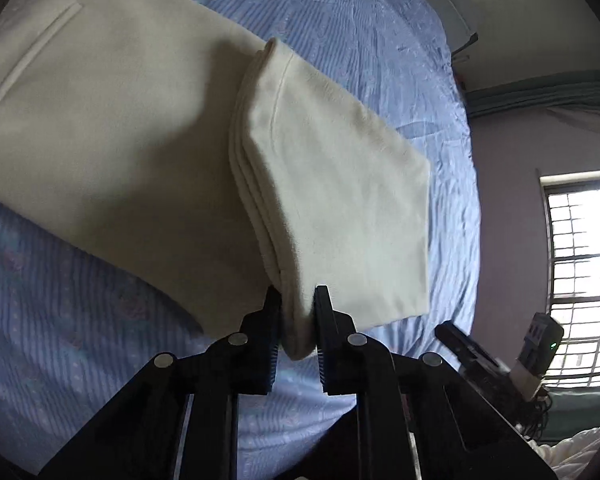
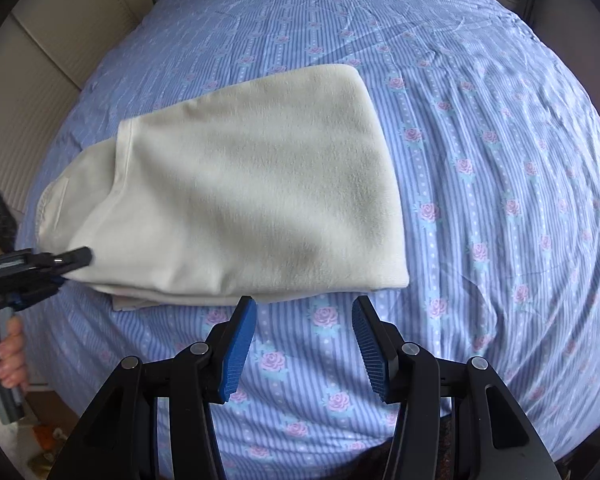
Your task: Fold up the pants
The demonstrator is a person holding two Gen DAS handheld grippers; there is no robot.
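Note:
Cream pants (image 2: 252, 192) lie folded on the blue floral bed sheet (image 2: 480, 160). In the left wrist view the pants (image 1: 112, 128) show a welt pocket at the far left, and a folded stack of layers (image 1: 332, 200) is lifted over them. My left gripper (image 1: 297, 308) is shut on the near corner of that stack; it also shows at the left edge of the right wrist view (image 2: 76, 258), pinching the pants' edge. My right gripper (image 2: 304, 320) is open and empty, just in front of the pants' near edge, above the sheet.
The bed sheet (image 1: 360, 20) covers the whole working area. A padded beige headboard (image 2: 52, 52) stands at the far left. A window (image 1: 580, 272) and wall are to the right. The right gripper's body (image 1: 472, 352) shows at lower right in the left wrist view.

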